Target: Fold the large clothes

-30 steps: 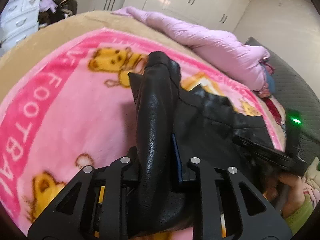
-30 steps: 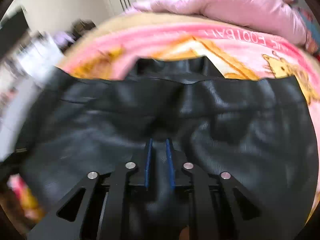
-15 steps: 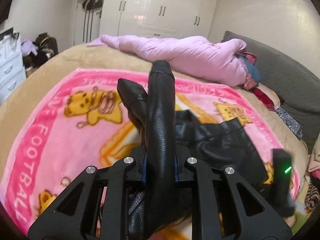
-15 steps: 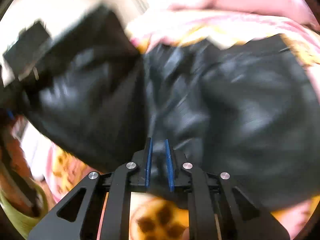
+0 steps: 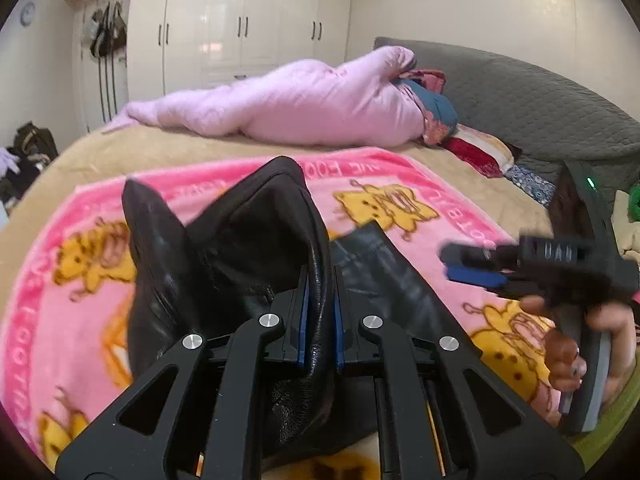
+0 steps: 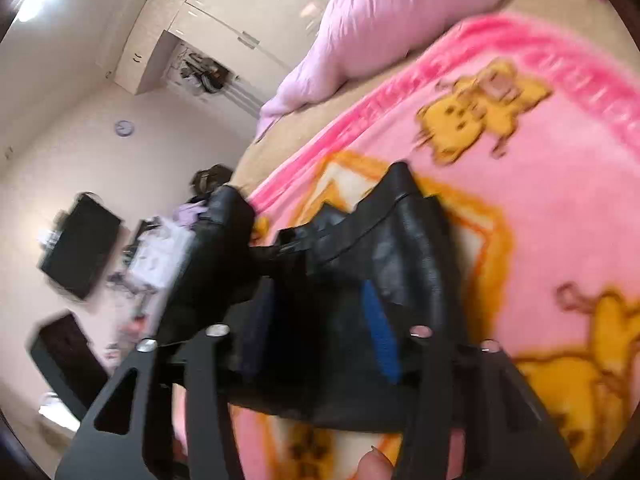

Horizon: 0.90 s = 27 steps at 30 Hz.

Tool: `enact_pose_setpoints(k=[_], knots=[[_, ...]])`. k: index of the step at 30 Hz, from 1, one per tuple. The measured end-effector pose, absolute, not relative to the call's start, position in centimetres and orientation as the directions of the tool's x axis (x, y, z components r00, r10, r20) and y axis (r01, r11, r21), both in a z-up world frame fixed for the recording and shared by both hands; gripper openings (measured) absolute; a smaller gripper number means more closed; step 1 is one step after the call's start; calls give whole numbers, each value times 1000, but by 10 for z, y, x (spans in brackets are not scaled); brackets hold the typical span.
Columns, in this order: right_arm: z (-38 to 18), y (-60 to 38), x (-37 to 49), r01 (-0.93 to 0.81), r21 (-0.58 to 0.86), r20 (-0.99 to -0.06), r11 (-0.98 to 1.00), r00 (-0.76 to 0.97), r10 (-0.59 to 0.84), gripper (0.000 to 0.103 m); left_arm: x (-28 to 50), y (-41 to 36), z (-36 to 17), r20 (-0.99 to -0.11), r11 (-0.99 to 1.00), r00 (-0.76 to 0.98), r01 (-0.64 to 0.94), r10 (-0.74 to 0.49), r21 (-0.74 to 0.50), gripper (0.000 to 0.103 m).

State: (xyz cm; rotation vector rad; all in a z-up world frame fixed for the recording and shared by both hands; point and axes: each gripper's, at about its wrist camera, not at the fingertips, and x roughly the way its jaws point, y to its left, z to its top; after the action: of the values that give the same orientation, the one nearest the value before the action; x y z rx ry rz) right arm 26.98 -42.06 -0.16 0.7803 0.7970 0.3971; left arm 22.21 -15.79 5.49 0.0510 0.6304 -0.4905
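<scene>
There is one black leather garment [image 5: 224,264] in play, lying on one pink blanket [image 5: 400,184] printed with yellow cartoon figures, and the blanket covers most of a single bed [image 5: 168,152]. Two tools work on it. The left tool [image 5: 319,312] sits low in the middle of its own view, clenched on a fold of the leather, which stands up between its blue pads as a narrow ridge; the rest of the garment bunches to the left of that ridge and spreads flat to the right.

The right tool [image 5: 472,266] shows at the right edge of that same view, smeared by motion, with one hand [image 5: 576,344] wrapped round its handle. In its own view the right tool [image 6: 316,332] is released: its jaws have just been opening and now stand apart, the garment [image 6: 372,240] lying between and beyond them with neither pad pressing it. That view is tilted and blurred, so the leather's near edge is hard to read, and the tool's frame covers its lower part.

Behind the blanket lies one long pale pink quilt [image 5: 304,100], rolled up across the top of the bed. A few coloured cloths [image 5: 472,148] are tucked at its right end, partly hidden. One white wardrobe [image 5: 240,20] fills the upper left background, and a grey padded headboard [image 5: 540,108] curves along the right.
</scene>
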Motion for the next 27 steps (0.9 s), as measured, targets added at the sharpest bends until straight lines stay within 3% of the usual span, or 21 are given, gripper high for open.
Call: enact_pose_setpoints(k=[2, 6, 12, 13, 14, 15, 16, 17, 22, 27], knots=[[-2, -412, 281, -54, 801, -461, 597, 580, 672, 78, 219, -163, 47, -575, 875, 687, 470, -445, -115, 3], [20, -379, 313, -107, 782, -512, 614, 451, 731, 91, 209, -176, 33, -570, 851, 663, 508, -485, -134, 3], [32, -332, 347, -107, 680, -657, 725, 350, 667, 93, 199, -179, 21, -550, 823, 641, 542, -536, -170, 3], [31, -327, 348, -102, 663, -676, 742, 345, 651, 86, 198, -179, 20, -547, 819, 639, 549, -541, -168, 3], [29, -323, 351, -101, 652, -686, 751, 343, 642, 66, 197, -179, 19, -542, 814, 638, 558, -547, -164, 3], [28, -321, 353, -103, 647, -687, 755, 350, 637, 56, 198, -177, 19, -540, 813, 640, 560, -547, -159, 3], [27, -318, 354, -107, 646, -684, 755, 357, 636, 38, 198, -175, 20, -534, 813, 645, 561, -547, -157, 3], [27, -317, 356, -112, 637, -689, 763, 363, 628, 11, 199, -174, 20, -529, 812, 646, 561, -550, -160, 3], [25, -319, 355, -183, 528, -722, 829, 417, 552, 6, 199, -154, 30, -490, 790, 633, 567, -599, -234, 4], [5, -352, 356, -139, 537, -722, 832, 433, 539, 6, 174, -122, 66, -403, 731, 613, 614, -679, -297, 14]])
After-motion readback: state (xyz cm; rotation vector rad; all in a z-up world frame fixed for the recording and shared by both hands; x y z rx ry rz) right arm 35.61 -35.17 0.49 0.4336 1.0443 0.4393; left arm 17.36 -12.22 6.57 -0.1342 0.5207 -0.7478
